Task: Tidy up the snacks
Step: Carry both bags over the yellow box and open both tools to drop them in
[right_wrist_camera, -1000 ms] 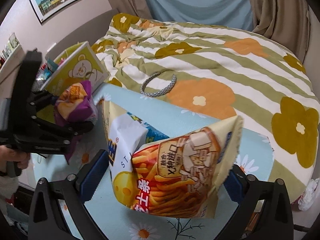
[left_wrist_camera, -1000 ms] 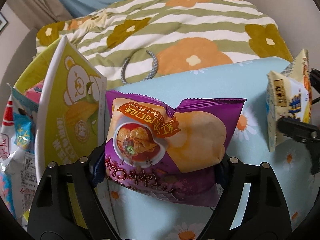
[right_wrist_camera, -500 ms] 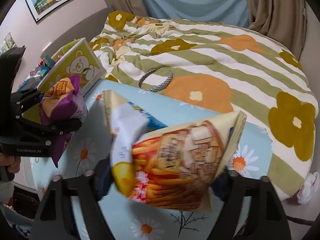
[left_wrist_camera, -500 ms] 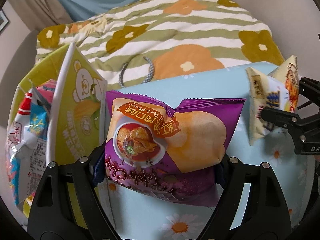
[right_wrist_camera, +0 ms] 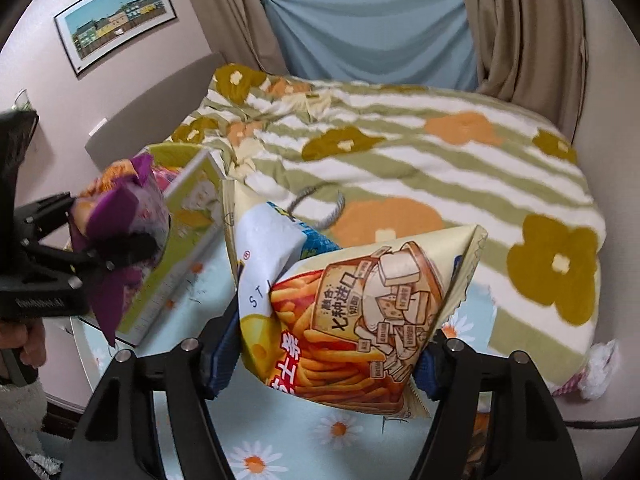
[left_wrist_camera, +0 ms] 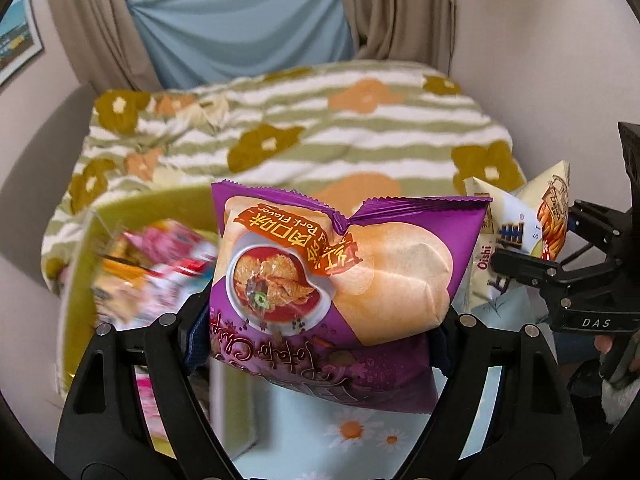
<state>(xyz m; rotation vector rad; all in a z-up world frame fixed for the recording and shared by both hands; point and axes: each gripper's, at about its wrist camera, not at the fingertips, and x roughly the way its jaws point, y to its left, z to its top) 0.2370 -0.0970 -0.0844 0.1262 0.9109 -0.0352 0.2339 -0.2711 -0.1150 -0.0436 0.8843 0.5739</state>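
Between the left tongs [left_wrist_camera: 320,344] sits a clamped purple foil crisp packet [left_wrist_camera: 340,280]; the right tongs [right_wrist_camera: 320,356] are closing, squeezing a cream plastic cheese-stick bag [right_wrist_camera: 352,312].

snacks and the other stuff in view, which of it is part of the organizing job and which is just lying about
Part of the job:
- purple chip bag, pinched in the left gripper
- cheese stick bag, between the right gripper's closing jaws
- yellow-green box holding other snack packets

Just lying about:
- flowered bedspread
- grey cord loop on it
- framed picture
- curtains
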